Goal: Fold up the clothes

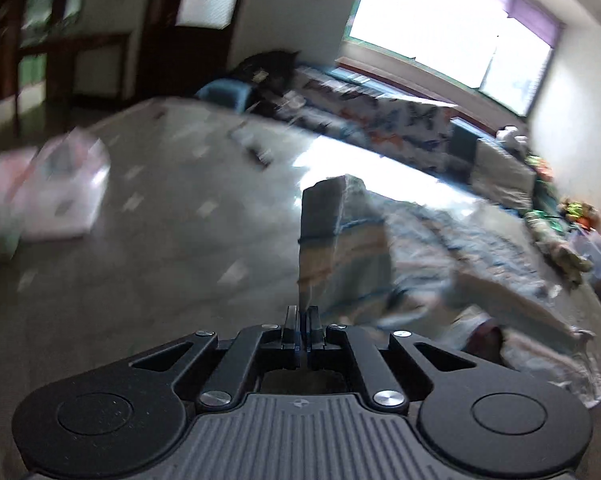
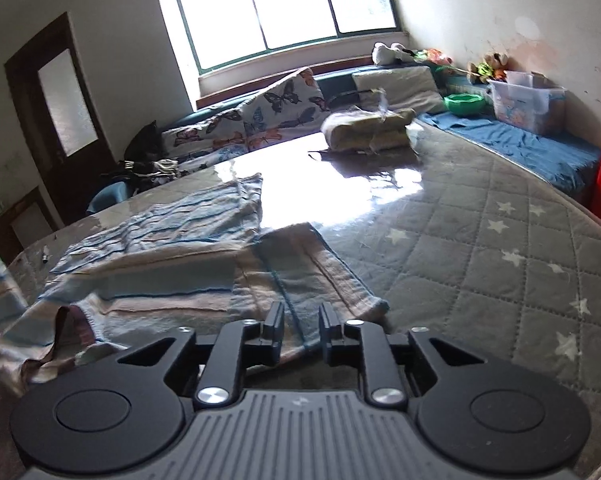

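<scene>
Jaws of the left gripper (image 1: pixel 302 312) are clenched on a fold of the striped garment (image 1: pixel 332 236), lifting a stiff, upright flap of the soft knit above the desk (image 1: pixel 160 248); that view is blurred. Jaws of the right gripper (image 2: pixel 300 322) stand slightly apart, released, with a thin blue stripe of the garment (image 2: pixel 204 264) lying between them, pads not pressing. Pale blue, cream and beige bands run across the rumpled, ribbed cloth, which is spread over the desk's (image 2: pixel 480 240) grey quilted cover, stitched in diamonds with white stars. Farther back, a glossy bare patch reflects the window (image 2: pixel 284 4). A clear-wrapped bundle (image 2: pixel 370 130) sits near the far edge.
</scene>
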Demonstrator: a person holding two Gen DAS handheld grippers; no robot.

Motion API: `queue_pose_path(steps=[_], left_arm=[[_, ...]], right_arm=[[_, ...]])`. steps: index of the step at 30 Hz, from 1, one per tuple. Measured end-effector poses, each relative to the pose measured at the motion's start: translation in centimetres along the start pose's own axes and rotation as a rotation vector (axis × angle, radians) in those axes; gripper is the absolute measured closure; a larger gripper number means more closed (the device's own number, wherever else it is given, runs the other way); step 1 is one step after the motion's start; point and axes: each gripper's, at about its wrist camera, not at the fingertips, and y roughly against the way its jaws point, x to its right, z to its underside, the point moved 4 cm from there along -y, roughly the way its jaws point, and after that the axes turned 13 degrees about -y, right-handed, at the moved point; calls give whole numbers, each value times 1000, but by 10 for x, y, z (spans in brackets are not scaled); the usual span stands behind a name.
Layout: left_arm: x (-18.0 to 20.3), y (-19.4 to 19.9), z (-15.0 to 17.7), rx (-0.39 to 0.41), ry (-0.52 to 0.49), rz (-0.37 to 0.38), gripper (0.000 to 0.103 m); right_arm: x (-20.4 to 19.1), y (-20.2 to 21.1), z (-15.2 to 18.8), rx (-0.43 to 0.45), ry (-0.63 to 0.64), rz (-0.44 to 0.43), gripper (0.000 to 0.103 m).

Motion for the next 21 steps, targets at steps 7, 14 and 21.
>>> queue_pose_path(steps=[7,14,21], left_arm=[[-25,-1,27,-72,46,-49,97],[-44,-3,17,-25,83,-135,55],[-52,-25,1,-15,118,-135,54]], right_arm=[[18,-4,1,-14,-50,40,70],[24,-10,0,-19,-87,50,64],[28,-15,-2,-18,-128,43,63]])
